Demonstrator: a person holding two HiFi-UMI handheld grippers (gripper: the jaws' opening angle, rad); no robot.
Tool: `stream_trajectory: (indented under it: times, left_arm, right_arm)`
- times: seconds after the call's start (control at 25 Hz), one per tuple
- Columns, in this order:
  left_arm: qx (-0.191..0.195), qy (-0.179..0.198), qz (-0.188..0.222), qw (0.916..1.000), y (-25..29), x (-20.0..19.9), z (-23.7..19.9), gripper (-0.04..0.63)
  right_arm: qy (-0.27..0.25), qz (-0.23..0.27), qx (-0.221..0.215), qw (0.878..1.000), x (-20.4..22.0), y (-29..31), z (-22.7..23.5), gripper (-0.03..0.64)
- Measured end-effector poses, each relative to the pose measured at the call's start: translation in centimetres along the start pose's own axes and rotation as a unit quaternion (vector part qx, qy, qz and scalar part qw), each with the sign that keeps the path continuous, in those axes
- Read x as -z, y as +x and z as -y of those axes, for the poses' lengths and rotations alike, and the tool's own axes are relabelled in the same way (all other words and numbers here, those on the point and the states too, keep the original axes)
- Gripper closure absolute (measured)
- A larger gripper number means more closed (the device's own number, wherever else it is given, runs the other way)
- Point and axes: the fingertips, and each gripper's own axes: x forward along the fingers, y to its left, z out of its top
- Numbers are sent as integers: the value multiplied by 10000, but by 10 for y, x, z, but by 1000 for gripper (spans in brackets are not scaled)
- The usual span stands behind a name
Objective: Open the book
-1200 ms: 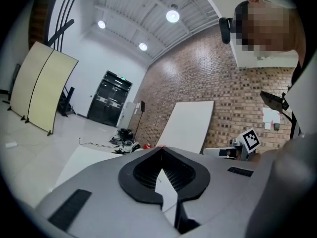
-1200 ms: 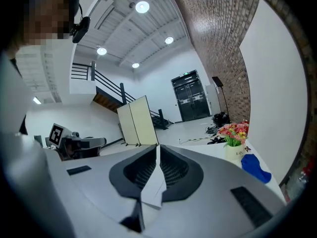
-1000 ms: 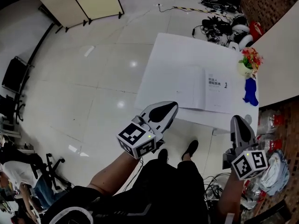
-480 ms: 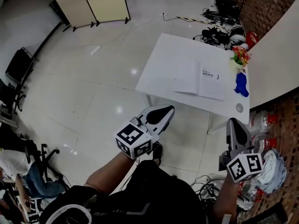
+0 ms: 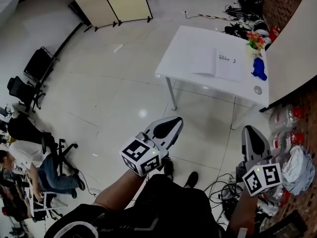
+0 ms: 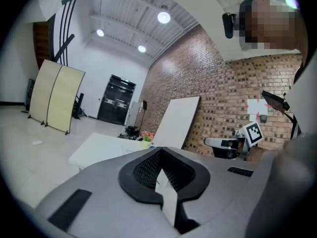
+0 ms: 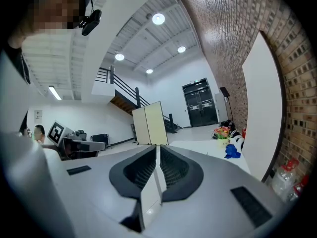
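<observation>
White tbl (image 5: 183, 48) & book (image 5: 220, 63), blue obj (image 5: 258, 68), red-brick wall (image 5: 275, 1), beige screens (image 5: 119, 1), pale tiled floor (image 5: 99, 93)

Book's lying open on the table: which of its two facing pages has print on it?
The page nearer the flowers: it carries a few small dark marks of print. The other page looks plain white.

White table (image 5: 182, 53): book (image 5: 218, 63) flat, flower pot (image 5: 256, 41), blue object (image 5: 259, 69), small round disc (image 5: 257, 89) near edge
</observation>
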Motion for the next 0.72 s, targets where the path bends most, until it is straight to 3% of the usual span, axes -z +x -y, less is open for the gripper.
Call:
stream_trajectory:
  times: [0.44, 0.72]
  left_arm:
    - [214, 375, 317, 9986, -131, 7, 31, 591]
    - [621, 221, 285, 9974, -229, 27, 50, 591]
  right_arm:
    - [-190, 221, 48, 9996, 14, -56, -129, 599]
    - [-184, -18, 206, 9996, 41, -111, -239, 600]
